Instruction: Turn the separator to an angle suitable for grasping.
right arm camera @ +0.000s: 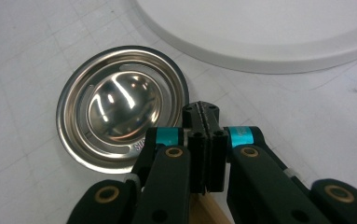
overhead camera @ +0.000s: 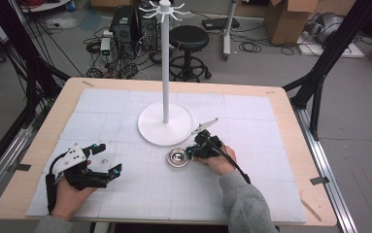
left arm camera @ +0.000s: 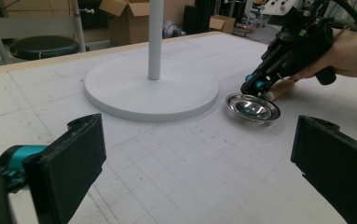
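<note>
The right hand-held gripper [right arm camera: 205, 116] has its jaws pressed fully together, the pads meeting face to face at the near rim of a small metal dish [right arm camera: 122, 108]. In the right gripper view the closed tips overlap the dish edge; whether they pinch the rim or merely rest against it cannot be told from these angles, though the left gripper view shows the tips [left arm camera: 256, 87] down at the rim of the dish [left arm camera: 253, 107]. A wooden handle [left arm camera: 283, 86] shows just behind those tips. The dish lies flat on the white gridded mat of the counter [overhead camera: 280, 99], just beside the round white base of the stand [overhead camera: 165, 124], near it but apart. The left hand-held gripper [overhead camera: 107, 158] rests well apart, toward the left side of the mat, its jaws standing wide with nothing between them. Between the two grippers the mat offers open room; the stand's upright pole [overhead camera: 165, 58] rises behind the dish. The dish sits near mid-counter, away from all counter edges; the left hand [overhead camera: 69, 196] is close to the near edge.
</note>
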`<act>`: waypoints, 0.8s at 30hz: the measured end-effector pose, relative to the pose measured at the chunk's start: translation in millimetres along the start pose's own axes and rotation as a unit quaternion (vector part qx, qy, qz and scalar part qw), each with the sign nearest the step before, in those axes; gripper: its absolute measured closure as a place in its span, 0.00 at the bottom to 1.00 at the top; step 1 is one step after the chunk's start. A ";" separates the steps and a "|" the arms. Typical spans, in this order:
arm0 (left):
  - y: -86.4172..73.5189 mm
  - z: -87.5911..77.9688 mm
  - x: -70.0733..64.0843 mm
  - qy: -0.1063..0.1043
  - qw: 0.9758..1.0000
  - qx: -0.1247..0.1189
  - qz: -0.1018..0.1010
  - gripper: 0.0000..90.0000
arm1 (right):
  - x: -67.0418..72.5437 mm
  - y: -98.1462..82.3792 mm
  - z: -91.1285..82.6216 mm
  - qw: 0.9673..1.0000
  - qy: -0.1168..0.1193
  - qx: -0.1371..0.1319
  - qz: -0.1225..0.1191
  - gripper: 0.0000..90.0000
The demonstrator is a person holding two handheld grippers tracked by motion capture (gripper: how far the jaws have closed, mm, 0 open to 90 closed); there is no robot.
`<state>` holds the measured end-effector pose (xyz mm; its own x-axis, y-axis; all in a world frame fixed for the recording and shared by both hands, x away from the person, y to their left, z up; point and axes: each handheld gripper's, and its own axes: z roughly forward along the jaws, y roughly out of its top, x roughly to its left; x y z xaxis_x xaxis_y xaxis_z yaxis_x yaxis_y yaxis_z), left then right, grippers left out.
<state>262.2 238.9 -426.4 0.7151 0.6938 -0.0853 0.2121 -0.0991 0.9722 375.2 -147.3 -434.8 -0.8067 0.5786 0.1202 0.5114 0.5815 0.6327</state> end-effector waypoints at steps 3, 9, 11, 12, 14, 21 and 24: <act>0.0 -0.1 0.2 0.000 1.000 -0.001 0.000 0.04 | 0.9 -0.4 -0.8 1.000 0.001 0.004 -0.003 1.00; 0.0 -0.1 0.2 0.000 1.000 0.000 0.001 0.04 | 4.9 -1.6 -2.4 1.000 0.004 0.010 -0.011 1.00; 0.0 -0.1 0.2 0.000 1.000 0.000 0.001 0.04 | 6.7 -2.8 -2.9 1.000 0.005 0.010 -0.011 1.00; -0.1 -0.1 0.1 0.001 1.000 0.000 0.001 0.04 | 7.2 -3.5 -3.2 1.000 0.009 0.010 -0.011 1.00; -0.2 0.1 -0.1 0.000 1.000 0.001 0.000 0.04 | 8.7 -4.2 -3.8 1.000 0.010 0.012 -0.015 1.00; -0.2 0.1 -0.2 0.000 1.000 0.000 0.000 0.04 | 16.0 -5.8 -5.7 0.999 0.013 0.022 -0.027 1.00; -0.1 0.0 -0.1 0.000 1.000 0.000 0.001 0.04 | 18.8 -7.3 -6.5 0.999 0.016 0.022 -0.031 1.00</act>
<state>262.1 238.9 -426.5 0.7151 0.6940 -0.0839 0.2106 -0.0994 0.9725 354.4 -144.3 -432.2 -0.8459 0.5226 0.1062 0.4720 0.6409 0.6054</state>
